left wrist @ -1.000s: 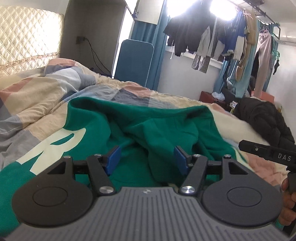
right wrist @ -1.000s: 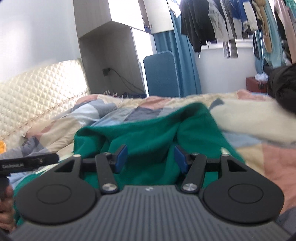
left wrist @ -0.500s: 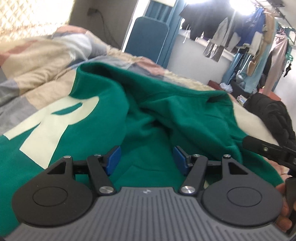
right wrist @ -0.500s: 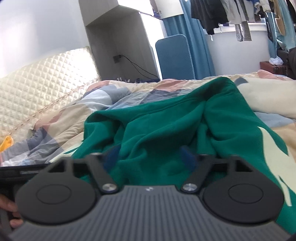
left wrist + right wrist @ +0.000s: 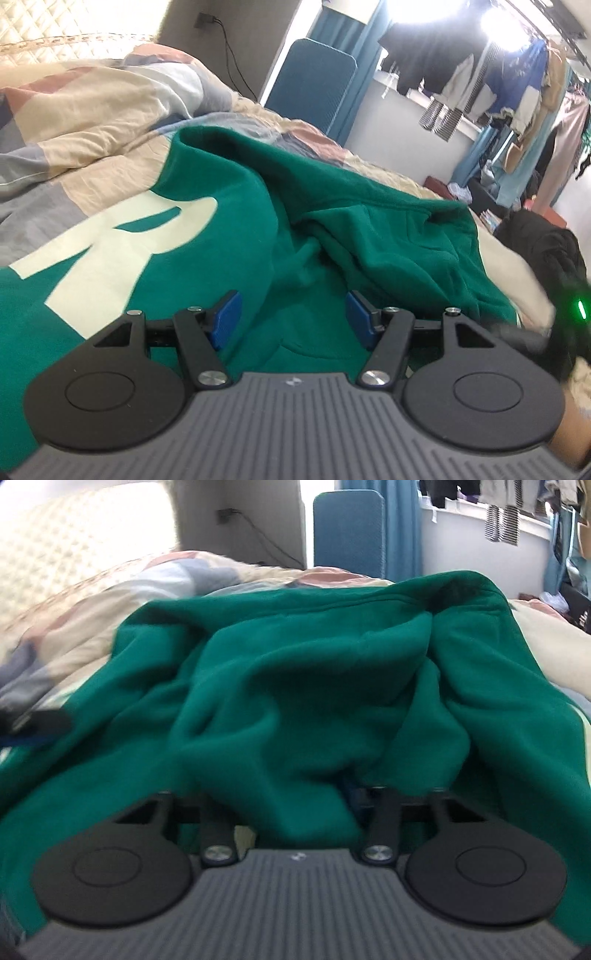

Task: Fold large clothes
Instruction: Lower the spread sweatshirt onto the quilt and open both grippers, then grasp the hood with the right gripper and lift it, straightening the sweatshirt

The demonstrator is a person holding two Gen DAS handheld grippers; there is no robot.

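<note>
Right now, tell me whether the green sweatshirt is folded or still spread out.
Neither neatly folded nor flat: the green sweatshirt lies rumpled on the bed's quilt, its big pale letter face up, the far part bunched in loose ridges.

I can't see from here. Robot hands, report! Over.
Left gripper open over the green sweatshirt. Right gripper closing, green cloth between its jaws. Nothing blocking.

Sweatshirt [image 5: 332, 236] spread on the bed [image 5: 92, 122], ahead of both tools. Hanging clothes [image 5: 480, 92] behind, far right.
</note>
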